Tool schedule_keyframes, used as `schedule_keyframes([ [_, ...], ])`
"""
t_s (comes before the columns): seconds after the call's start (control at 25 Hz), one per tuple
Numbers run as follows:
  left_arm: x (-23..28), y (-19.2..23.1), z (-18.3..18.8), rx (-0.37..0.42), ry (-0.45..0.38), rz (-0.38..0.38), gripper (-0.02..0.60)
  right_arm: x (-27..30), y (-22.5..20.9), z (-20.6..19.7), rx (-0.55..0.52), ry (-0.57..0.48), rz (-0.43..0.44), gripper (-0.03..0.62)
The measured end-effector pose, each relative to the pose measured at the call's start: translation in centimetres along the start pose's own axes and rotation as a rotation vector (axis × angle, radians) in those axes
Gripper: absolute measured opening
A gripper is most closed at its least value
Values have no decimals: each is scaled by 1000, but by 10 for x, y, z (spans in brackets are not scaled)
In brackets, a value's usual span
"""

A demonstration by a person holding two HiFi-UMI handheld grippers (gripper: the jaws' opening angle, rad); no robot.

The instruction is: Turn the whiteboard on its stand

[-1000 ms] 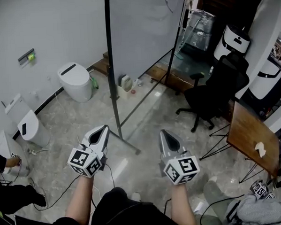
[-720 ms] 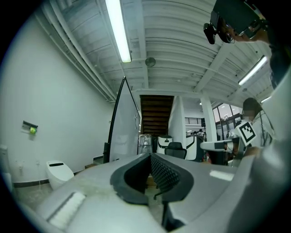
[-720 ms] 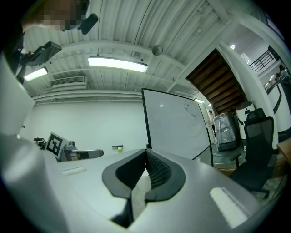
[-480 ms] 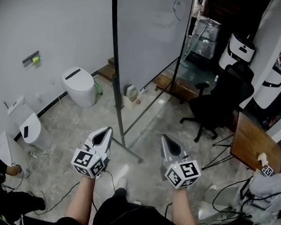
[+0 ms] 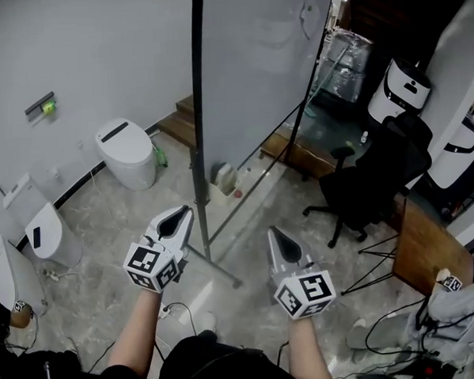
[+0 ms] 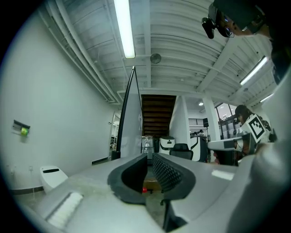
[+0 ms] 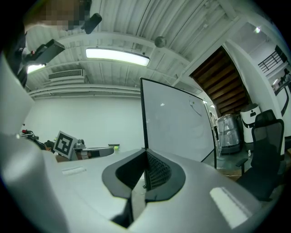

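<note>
The whiteboard [image 5: 255, 73] stands upright on its black stand ahead of me, and its near post [image 5: 201, 147] runs down to a foot bar [image 5: 217, 266] on the floor. My left gripper [image 5: 181, 214] hovers just left of that post. Its jaws are opening to a narrow slit with nothing between them. The left gripper view shows the whiteboard [image 6: 131, 118] almost edge-on beyond the left gripper [image 6: 149, 164]. My right gripper [image 5: 272, 232] is shut and empty, right of the foot bar. In the right gripper view the whiteboard [image 7: 177, 123] rises behind the right gripper [image 7: 145, 175].
Two white toilets [image 5: 126, 151] [image 5: 45, 230] stand along the left wall. A black office chair [image 5: 371, 178] and a wooden table [image 5: 430, 246] are at the right. Bottles [image 5: 224, 177] sit at the board's foot. Cables and a crouched person [image 5: 457, 308] are at the lower right.
The view has closed in on the whiteboard, whose near post now stands beside my left gripper. Both grippers sit slightly higher in frame. The person at the right has shifted.
</note>
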State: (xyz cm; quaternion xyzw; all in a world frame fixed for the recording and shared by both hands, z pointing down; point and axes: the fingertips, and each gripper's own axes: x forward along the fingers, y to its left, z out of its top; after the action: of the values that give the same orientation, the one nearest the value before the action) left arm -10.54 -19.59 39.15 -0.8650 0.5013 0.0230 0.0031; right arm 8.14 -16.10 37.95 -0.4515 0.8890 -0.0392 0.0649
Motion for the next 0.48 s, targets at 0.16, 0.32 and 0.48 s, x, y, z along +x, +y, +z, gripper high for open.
schedule_keyframes([
  [0.16,26,38,2,2,4,-13,49,40,2,1,-6,-1,-20,8],
  [0.32,56,74,1,5,12,-14,63,75,-4,-2,-8,7,-39,8],
  [0.48,85,101,-6,15,31,-9,154,101,-10,-8,-8,13,-67,8],
])
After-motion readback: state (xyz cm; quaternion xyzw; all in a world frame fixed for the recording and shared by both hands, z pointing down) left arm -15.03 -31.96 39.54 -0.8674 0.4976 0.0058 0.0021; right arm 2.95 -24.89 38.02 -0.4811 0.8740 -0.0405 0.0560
